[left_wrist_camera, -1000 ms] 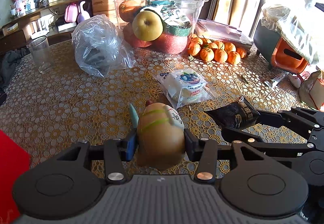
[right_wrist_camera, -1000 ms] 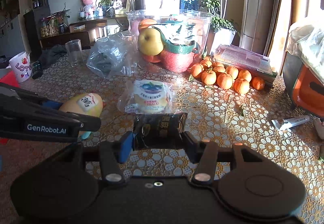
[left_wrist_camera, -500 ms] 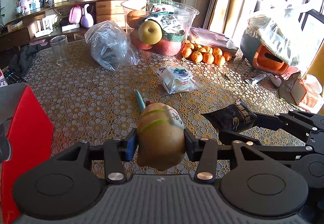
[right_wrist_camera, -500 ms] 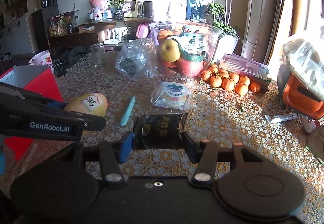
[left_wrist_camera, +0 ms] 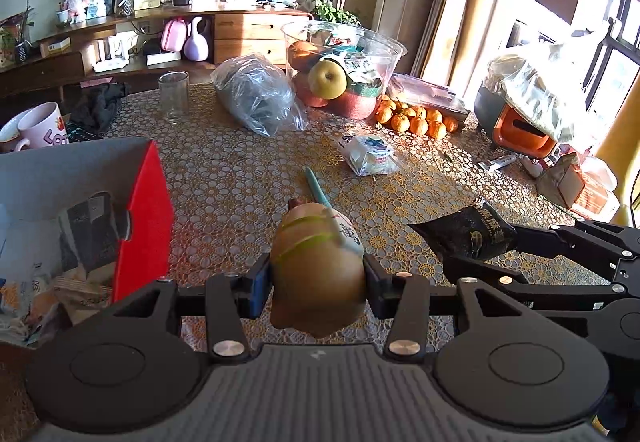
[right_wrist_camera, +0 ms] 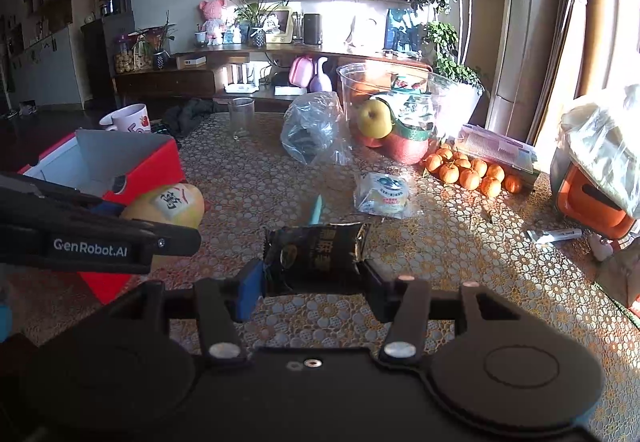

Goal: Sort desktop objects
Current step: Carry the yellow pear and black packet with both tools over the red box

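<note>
My left gripper [left_wrist_camera: 318, 278] is shut on a yellow-brown pear-shaped toy [left_wrist_camera: 318, 274] with a white label, held above the table. The toy also shows in the right wrist view [right_wrist_camera: 168, 204], beside the red box. My right gripper [right_wrist_camera: 312, 280] is shut on a black snack packet [right_wrist_camera: 316, 256], held above the table; the packet also shows in the left wrist view [left_wrist_camera: 468, 234]. An open red box [left_wrist_camera: 144, 210] with grey lining holds several packets at the left; it also shows in the right wrist view [right_wrist_camera: 132, 166]. A teal pen [left_wrist_camera: 316, 190] and a wrapped white snack [left_wrist_camera: 370, 154] lie on the table.
A clear bowl of fruit [left_wrist_camera: 340, 70], a plastic bag [left_wrist_camera: 256, 94], a glass [left_wrist_camera: 173, 96], a pile of tangerines [left_wrist_camera: 416, 118], a white mug [left_wrist_camera: 38, 128], a white tube [left_wrist_camera: 496, 162] and an orange appliance under plastic [left_wrist_camera: 524, 122] stand on the lace-covered table [left_wrist_camera: 240, 178].
Both grippers have lifted and pulled back from the table with their objects. The red box has come into view at the left, close to the left gripper.
</note>
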A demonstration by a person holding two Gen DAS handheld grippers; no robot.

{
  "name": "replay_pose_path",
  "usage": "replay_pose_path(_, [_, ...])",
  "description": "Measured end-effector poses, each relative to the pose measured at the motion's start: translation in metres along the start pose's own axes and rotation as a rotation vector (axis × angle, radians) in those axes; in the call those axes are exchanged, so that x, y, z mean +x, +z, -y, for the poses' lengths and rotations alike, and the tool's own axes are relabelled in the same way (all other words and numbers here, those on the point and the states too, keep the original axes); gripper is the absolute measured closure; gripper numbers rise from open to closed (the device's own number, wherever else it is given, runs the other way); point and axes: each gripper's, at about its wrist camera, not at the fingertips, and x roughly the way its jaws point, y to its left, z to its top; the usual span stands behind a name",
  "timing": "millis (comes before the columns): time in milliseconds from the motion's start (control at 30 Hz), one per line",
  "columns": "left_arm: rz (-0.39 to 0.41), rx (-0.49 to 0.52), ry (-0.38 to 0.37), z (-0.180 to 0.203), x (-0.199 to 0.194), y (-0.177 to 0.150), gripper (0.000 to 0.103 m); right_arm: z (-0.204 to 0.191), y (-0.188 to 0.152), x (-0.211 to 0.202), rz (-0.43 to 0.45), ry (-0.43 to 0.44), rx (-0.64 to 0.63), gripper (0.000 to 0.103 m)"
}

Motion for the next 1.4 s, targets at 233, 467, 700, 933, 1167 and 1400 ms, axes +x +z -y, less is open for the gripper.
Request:
replay_pose_path(233, [0.029, -0.020, 0.024, -0.023, -0.040, -0.013, 0.057, -0.033, 0.004, -0.024, 0.029, 0.029, -0.008, 0.050])
replay_pose_path(467, [0.076, -0.063, 0.065, -0.062, -0.080, -0.022, 0.057, -0.082, 0.017, -0.032, 0.057, 0.087, -0.079, 0.050])
replay_pose_path(700, [0.129, -0.118, 0.135, -0.112, -0.114, -0.028, 0.057, -0.135, 0.031, -0.025, 0.067, 0.158, -0.157, 0.050])
replay_pose_path(933, [0.163, -0.197, 0.205, -0.167, -0.126, -0.030, 0.057, -0.178, 0.046, -0.007, 0.049, 0.193, -0.228, 0.050])
replay_pose_path(1167, [0.153, -0.249, 0.251, -0.209, -0.111, -0.027, 0.057, -0.207, 0.061, 0.018, 0.034, 0.202, -0.267, 0.050])
replay_pose_path(1400, [0.129, -0.266, 0.289, -0.237, -0.085, -0.017, 0.057, -0.220, 0.070, 0.049, 0.008, 0.191, -0.285, 0.050])
